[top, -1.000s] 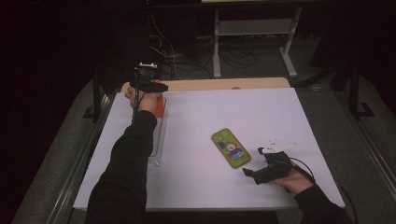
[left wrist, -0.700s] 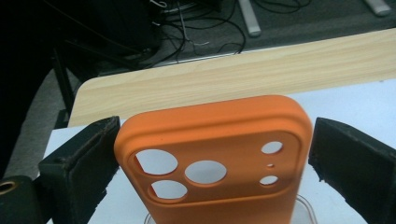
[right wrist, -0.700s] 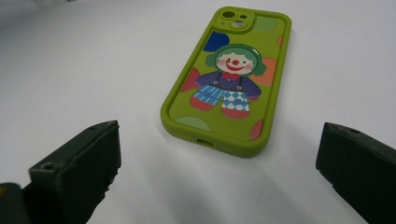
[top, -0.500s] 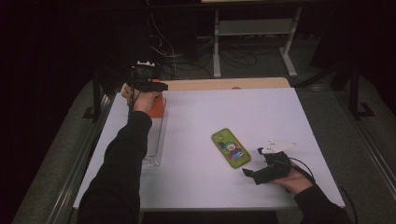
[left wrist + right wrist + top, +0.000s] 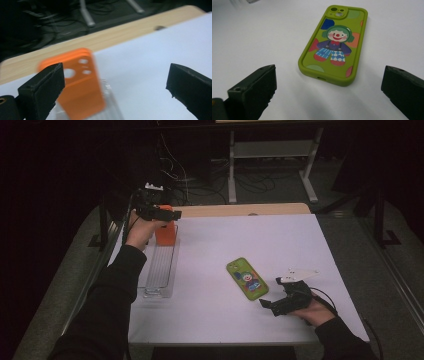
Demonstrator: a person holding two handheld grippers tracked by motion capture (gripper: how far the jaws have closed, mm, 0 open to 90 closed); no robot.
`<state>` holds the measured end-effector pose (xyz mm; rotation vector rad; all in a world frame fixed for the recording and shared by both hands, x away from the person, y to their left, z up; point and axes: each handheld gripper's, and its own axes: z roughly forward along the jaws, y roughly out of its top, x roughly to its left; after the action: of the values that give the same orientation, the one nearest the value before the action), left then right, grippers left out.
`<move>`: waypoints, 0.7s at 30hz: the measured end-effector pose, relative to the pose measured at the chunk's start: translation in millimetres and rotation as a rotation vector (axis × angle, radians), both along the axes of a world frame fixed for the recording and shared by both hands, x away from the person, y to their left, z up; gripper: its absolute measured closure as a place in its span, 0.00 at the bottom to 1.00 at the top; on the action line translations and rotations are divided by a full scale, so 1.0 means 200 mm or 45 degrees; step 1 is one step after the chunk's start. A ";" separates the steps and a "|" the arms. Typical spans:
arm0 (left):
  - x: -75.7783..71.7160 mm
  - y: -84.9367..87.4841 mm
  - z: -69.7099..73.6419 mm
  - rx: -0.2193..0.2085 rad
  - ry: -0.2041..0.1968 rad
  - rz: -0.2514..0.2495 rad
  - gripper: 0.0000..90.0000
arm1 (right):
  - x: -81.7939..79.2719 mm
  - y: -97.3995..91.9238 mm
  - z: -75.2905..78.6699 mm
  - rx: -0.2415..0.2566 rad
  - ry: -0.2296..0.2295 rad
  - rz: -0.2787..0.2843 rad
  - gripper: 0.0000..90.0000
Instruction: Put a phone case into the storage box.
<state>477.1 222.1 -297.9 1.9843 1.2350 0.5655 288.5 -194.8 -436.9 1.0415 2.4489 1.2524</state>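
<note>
Overhead, the left gripper [image 5: 159,211] hangs above the far end of a clear tray [image 5: 159,270], where an orange phone case [image 5: 165,232] stands upright; the right gripper [image 5: 280,302] rests near a green phone case [image 5: 247,278] lying flat on the white table [image 5: 210,310]. The left gripper view shows jaws spread wide, having just been opening, nothing between them. The right gripper view shows wide jaws, the green case ahead.

— What is on the table [image 5: 300,245]?
— A white sheet covers it, wood showing along the far edge. A clear rack [image 5: 160,270] lies at left; a green case [image 5: 247,279] lies flat toward the right.
</note>
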 end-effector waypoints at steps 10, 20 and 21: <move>-0.24 -0.12 0.01 -0.108 -0.010 -0.285 0.01 | -0.01 0.00 0.01 -0.001 0.001 -0.011 0.00; -0.40 -0.22 -0.09 -0.100 0.003 -0.451 0.01 | -0.02 0.00 0.02 -0.003 -0.013 -0.012 0.00; -0.42 -0.23 -0.10 -0.098 0.008 -0.462 0.01 | -0.02 0.00 0.02 -0.003 -0.009 -0.016 0.00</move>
<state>394.0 176.5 -317.4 2.0789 0.8554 0.3254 285.2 -194.0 -432.0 1.0477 2.4343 1.2466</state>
